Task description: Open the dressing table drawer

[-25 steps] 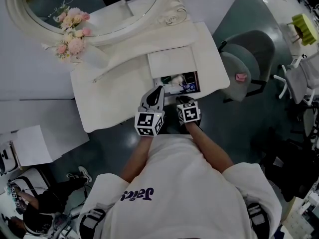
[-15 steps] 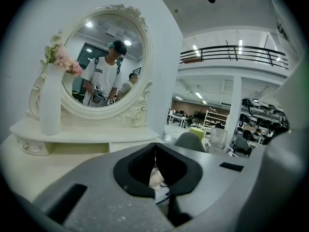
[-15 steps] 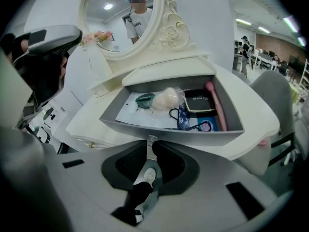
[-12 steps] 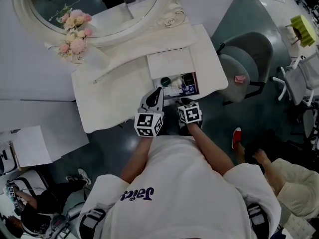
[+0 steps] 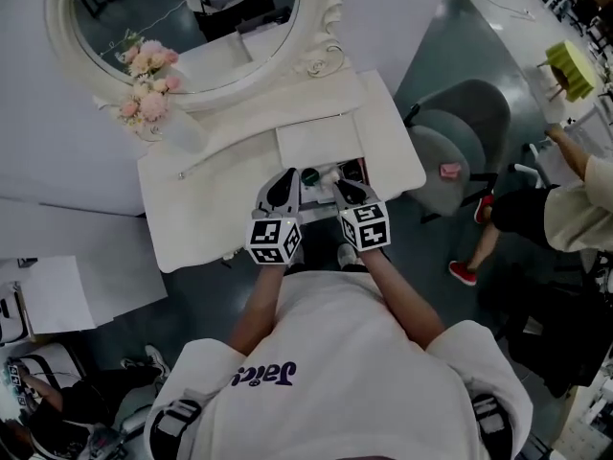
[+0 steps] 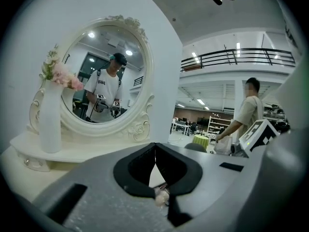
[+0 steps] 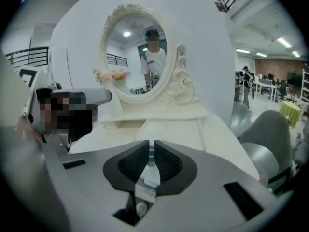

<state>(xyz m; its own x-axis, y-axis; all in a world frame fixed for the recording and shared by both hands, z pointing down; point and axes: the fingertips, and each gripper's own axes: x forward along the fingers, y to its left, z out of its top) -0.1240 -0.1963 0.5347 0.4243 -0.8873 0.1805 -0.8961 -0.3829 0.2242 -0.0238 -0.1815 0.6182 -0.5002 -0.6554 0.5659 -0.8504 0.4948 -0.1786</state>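
The white dressing table (image 5: pixel 211 209) fills the middle of the head view, and its drawer (image 5: pixel 368 182) stands pulled out with small items inside. My left gripper (image 5: pixel 284 185) hovers over the drawer's left front corner, jaws shut on nothing, tips touching in the left gripper view (image 6: pixel 155 146). My right gripper (image 5: pixel 347 192) hangs above the drawer's front, clear of it. In the right gripper view (image 7: pixel 151 146) its jaws are closing, with a narrow gap between them. Nothing is between them; the drawer's contents show below.
An oval mirror (image 5: pixel 182 27) and a vase of pink flowers (image 5: pixel 153 89) stand at the table's back. A raised white panel (image 5: pixel 316 142) lies behind the drawer. A grey chair (image 5: pixel 460 142) is right of the table, with a bystander (image 5: pixel 565 209) beyond it.
Both grippers have lifted away from the drawer's front, the right one more. A bystander has walked in on the right side.
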